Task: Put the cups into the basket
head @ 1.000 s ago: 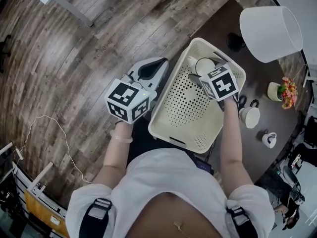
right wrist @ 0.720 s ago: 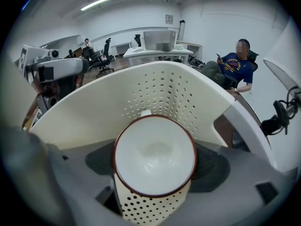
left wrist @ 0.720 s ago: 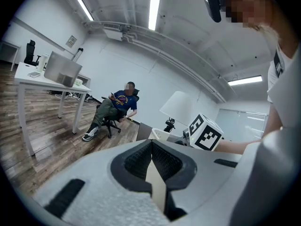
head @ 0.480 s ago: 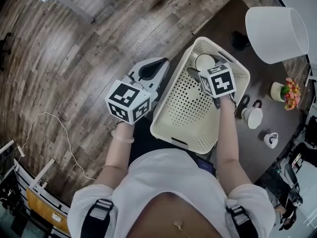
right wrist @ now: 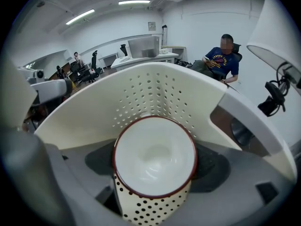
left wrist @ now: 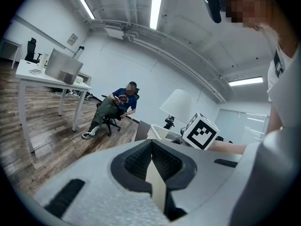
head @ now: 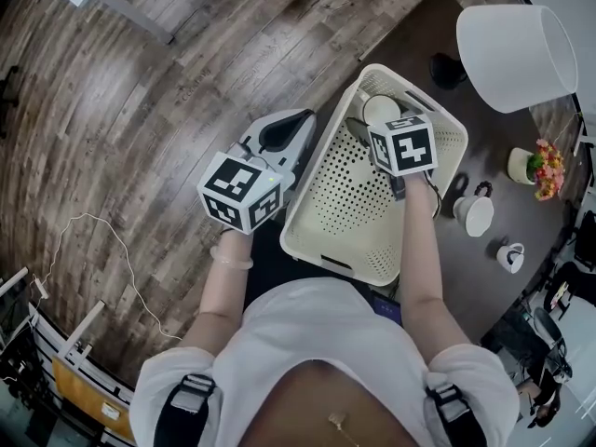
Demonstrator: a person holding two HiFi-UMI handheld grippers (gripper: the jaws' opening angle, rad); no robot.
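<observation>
A cream perforated basket (head: pixel 300 214) stands on the edge of a dark table. My right gripper (head: pixel 376 122) hangs over the basket's far end, shut on a white cup (head: pixel 382 108). In the right gripper view this cup (right wrist: pixel 154 157) has a red rim and black dots, sits upright between the jaws with both pads against its sides, and has the basket wall (right wrist: pixel 155 91) right behind it. My left gripper (head: pixel 300 125) is shut and empty, held over the wooden floor left of the basket. Two more white cups (head: pixel 474 214) (head: pixel 509 257) stand on the table to the right.
A large white lampshade (head: pixel 515 54) hangs over the table's far right, with its black base (head: pixel 447 68) behind the basket. A small flower pot (head: pixel 532 168) stands at the right edge. A person sits on a chair (left wrist: pixel 117 106) across the room, beside a white desk (left wrist: pixel 44 76).
My right gripper has carried the cup a little further along the basket, toward its far end. The left gripper has stayed where it was.
</observation>
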